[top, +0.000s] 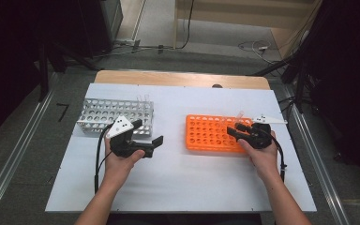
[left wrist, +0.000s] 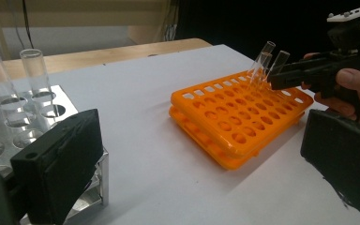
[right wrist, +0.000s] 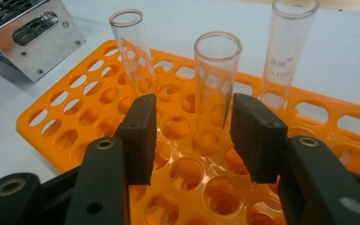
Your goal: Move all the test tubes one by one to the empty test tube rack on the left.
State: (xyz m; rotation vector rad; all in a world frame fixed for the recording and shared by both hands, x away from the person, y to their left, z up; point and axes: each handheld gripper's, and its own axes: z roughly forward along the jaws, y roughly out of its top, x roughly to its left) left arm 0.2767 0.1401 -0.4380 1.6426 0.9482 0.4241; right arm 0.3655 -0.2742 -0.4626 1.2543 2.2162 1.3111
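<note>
Right gripper (right wrist: 190, 136) up close in its own view: two black jaws straddle the middle test tube (right wrist: 214, 89) of three standing in the orange rack (right wrist: 65, 129). Left pad clearly off the glass; right pad sits at the tube's edge, contact can't be confirmed, so not a grip, jaws partly spread around it. Tube stands upright in its hole toward the rack's far side as that view looks. Second tube (right wrist: 133, 49) leans slightly, to the left of it; third tube (right wrist: 288, 44) to the right, with printed markings. High view: right gripper (top: 238, 132) comes over the orange rack (top: 201, 133) from its right edge, person's right hand (top: 262, 157) behind it. Left gripper (top: 155, 143) rests on the white table (top: 178, 183) just in front of the silver rack (top: 103, 115), jaws wide apart, nothing between them. Left gripper view: silver rack (left wrist: 9, 136) holds two clear tubes (left wrist: 35, 77) near that gripper, well apart from the orange rack (left wrist: 229, 122).
</note>
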